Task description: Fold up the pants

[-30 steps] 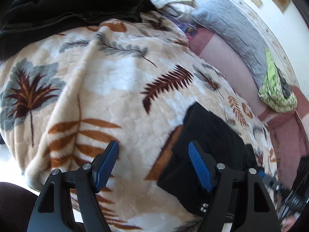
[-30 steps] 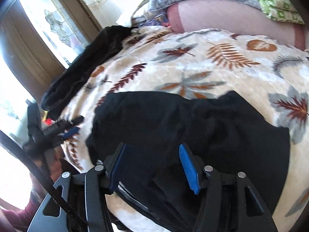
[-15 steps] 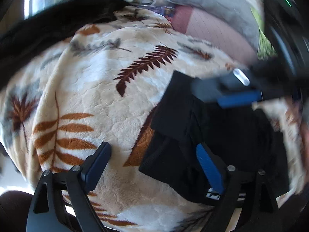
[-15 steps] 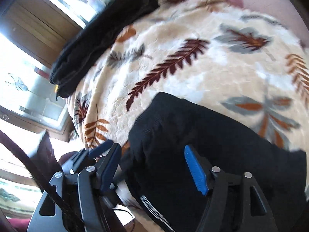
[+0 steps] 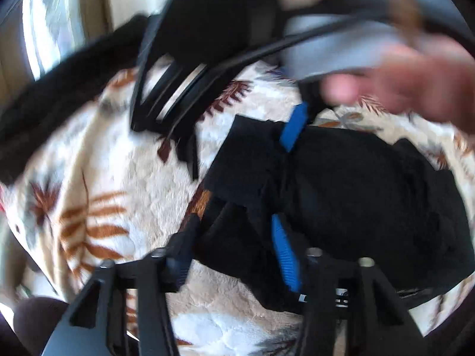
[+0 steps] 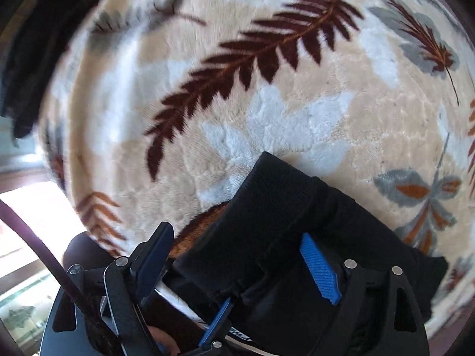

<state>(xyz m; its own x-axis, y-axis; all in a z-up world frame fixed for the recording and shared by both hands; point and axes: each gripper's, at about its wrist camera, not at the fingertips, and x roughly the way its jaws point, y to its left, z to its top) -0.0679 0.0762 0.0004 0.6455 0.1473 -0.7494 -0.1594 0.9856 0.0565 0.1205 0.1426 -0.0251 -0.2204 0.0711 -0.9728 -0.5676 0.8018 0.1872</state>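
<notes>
The black pants (image 5: 350,195) lie folded in a bundle on the leaf-patterned blanket (image 5: 124,184). My left gripper (image 5: 234,246) is open, its jaws straddling the near left corner of the bundle. My right gripper (image 6: 240,255) is open around the pants' ribbed edge (image 6: 276,207), which lies between its jaws. In the left wrist view the right gripper comes in from above, blurred, with one blue pad (image 5: 294,127) over the far edge of the pants. The left gripper's blue pad (image 6: 215,324) shows at the bottom of the right wrist view.
A black garment (image 5: 59,89) lies along the far left edge of the blanket, also at the upper left of the right wrist view (image 6: 26,53). A window (image 5: 50,23) is behind it. A blurred hand (image 5: 400,83) is at the upper right.
Both grippers have moved in over the pants' left end. The right gripper swung across above the pants and now fills the top of the left wrist view. Both stay open.
</notes>
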